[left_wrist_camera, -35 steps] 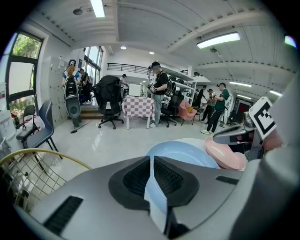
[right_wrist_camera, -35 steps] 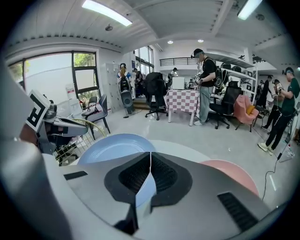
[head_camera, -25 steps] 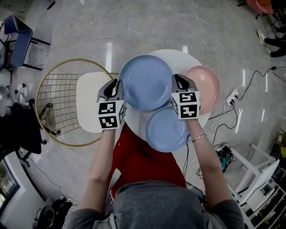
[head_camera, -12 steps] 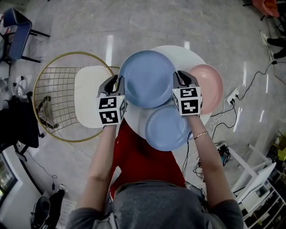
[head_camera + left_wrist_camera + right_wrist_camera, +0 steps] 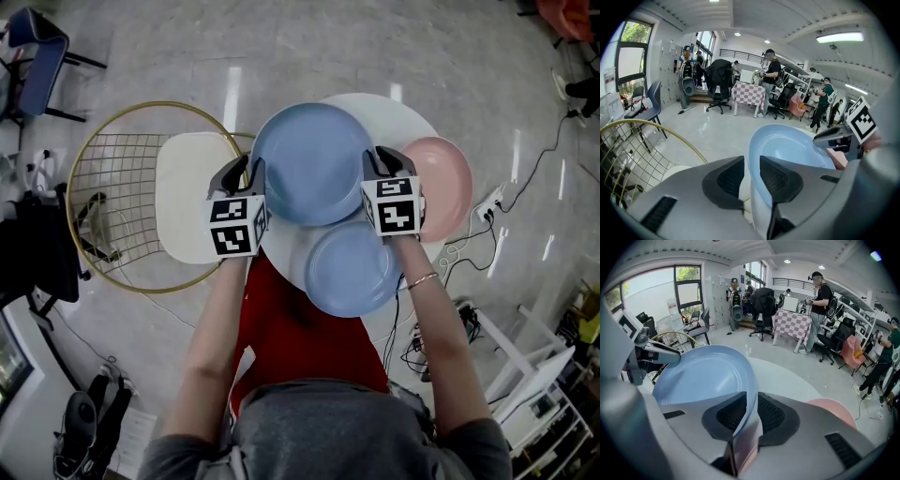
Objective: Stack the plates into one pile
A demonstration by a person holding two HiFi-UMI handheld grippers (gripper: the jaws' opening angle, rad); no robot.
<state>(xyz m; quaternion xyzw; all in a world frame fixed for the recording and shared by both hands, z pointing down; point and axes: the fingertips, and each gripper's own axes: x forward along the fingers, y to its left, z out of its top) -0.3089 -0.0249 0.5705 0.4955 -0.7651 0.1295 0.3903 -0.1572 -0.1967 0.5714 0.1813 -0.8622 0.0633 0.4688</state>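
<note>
Pale blue, glossy: the large blue plate (image 5: 312, 159) sits between both tools over the round white table (image 5: 380, 117), at its far-left part. Its near edge overlaps the far rim of the small blue plate (image 5: 352, 270). Cannot tell whether the large one rests there or is held just above.

Left gripper (image 5: 248, 174) at the plate's left rim. In the left gripper view its jaws are opening. The rim stands between them, close against the right-hand pad, and a clear gap shows at the other pad, so there is no squeeze on it.

Right gripper (image 5: 378, 167) at the opposite, right rim. In the right gripper view the jaws are drawn in close, and the thin blue edge runs down between the ribbed pads, pinched there.

Pink plate (image 5: 442, 183) lies flat at the table's right side, just beside the right gripper and apart from the small blue plate. It shows as a pink arc past the right jaw in the right gripper view.

Small blue plate lies at the table's near edge, in front of the person.

Left of the table: a white seat (image 5: 183, 197) inside a gold wire frame (image 5: 112, 159), on the grey polished floor (image 5: 187, 47).
</note>
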